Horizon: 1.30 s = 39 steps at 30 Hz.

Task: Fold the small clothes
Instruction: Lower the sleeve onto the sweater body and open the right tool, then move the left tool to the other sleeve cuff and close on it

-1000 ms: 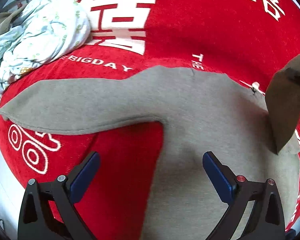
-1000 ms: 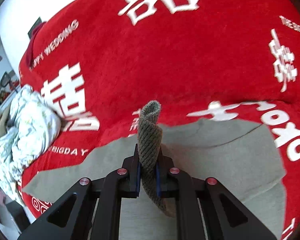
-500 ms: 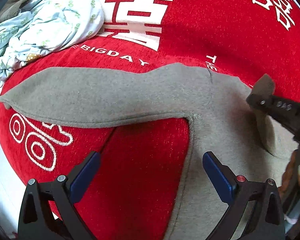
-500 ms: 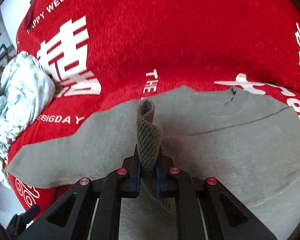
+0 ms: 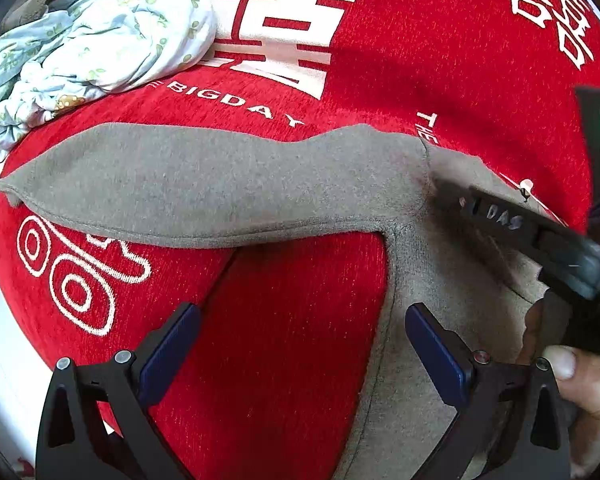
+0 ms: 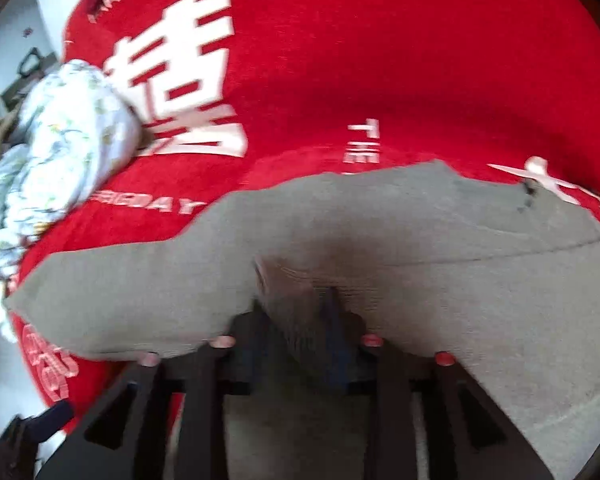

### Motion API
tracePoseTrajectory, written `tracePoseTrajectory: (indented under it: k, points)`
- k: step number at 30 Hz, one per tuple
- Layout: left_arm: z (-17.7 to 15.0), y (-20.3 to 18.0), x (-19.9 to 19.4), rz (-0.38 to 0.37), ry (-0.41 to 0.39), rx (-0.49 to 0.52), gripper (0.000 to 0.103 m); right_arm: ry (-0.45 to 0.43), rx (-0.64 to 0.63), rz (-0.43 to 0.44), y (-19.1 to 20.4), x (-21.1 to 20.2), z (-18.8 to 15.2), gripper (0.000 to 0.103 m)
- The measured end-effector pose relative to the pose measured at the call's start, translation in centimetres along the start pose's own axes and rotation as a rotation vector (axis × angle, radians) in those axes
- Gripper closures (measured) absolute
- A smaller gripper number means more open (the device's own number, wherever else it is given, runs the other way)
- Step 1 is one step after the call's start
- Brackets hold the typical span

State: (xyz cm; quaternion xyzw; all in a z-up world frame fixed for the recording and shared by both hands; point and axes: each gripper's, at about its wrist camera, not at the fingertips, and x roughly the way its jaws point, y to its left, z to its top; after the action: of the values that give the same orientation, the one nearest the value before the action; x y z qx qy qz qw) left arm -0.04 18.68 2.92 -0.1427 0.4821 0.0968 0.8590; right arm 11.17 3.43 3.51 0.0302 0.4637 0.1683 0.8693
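Note:
A grey knit sweater [image 5: 228,184] lies flat on the red cloth, one sleeve stretched out to the left. My left gripper [image 5: 300,344] is open and empty, hovering over the sweater's side edge below the armpit. My right gripper [image 6: 296,336] is low over the sweater body [image 6: 420,248]; its jaws look partly parted with the ribbed cuff of the other sleeve [image 6: 288,300] between them. The view is blurred. The right gripper also shows in the left wrist view [image 5: 452,196], pressed onto the body near the shoulder.
A red cloth with white lettering [image 5: 440,48] covers the surface. A crumpled pale floral garment [image 5: 100,36] lies at the far left, also in the right wrist view [image 6: 68,136]. The cloth's edge drops off at the lower left [image 5: 4,320].
My right gripper has carried the ribbed cuff down and to the left onto the sweater body, and its jaws have begun to part. My left gripper has stayed open and drifted slightly left.

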Motion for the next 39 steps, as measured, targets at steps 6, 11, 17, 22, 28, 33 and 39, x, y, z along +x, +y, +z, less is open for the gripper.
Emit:
tracePoseTrajectory:
  k: [6, 11, 17, 22, 28, 33, 39]
  points:
    - [-0.4, -0.7, 0.1, 0.013, 0.005, 0.016, 0.001, -0.106, 0.003, -0.026, -2.9, -4.7, 0.8, 0.055]
    - [-1.0, -1.3, 0.1, 0.027, 0.001, 0.052, 0.001, -0.160, 0.138, -0.299, -13.2, -8.4, 0.5, 0.033]
    - [-1.6, -1.2, 0.6, 0.033, 0.019, 0.046, 0.001, -0.033, 0.336, -0.473, -22.0, -8.3, -1.9, 0.033]
    - [-1.7, -0.1, 0.3, 0.056, 0.015, 0.025, 0.001, -0.019, 0.224, -0.400, -14.7, -5.0, -2.4, 0.023]
    - [-1.5, 2.7, -0.5, 0.082, 0.005, -0.029, 0.001, -0.035, -0.091, -0.410, -0.6, -1.5, -3.2, 0.024]
    - [-0.9, 5.3, -1.1, 0.094, -0.013, -0.085, 0.001, -0.008, -0.188, -0.269, 3.3, -1.9, -4.4, 0.022]
    - [0.0, 8.9, -0.9, 0.099, -0.003, -0.182, 0.001, -0.014, -0.205, -0.143, 2.9, -3.2, -4.9, 0.022]
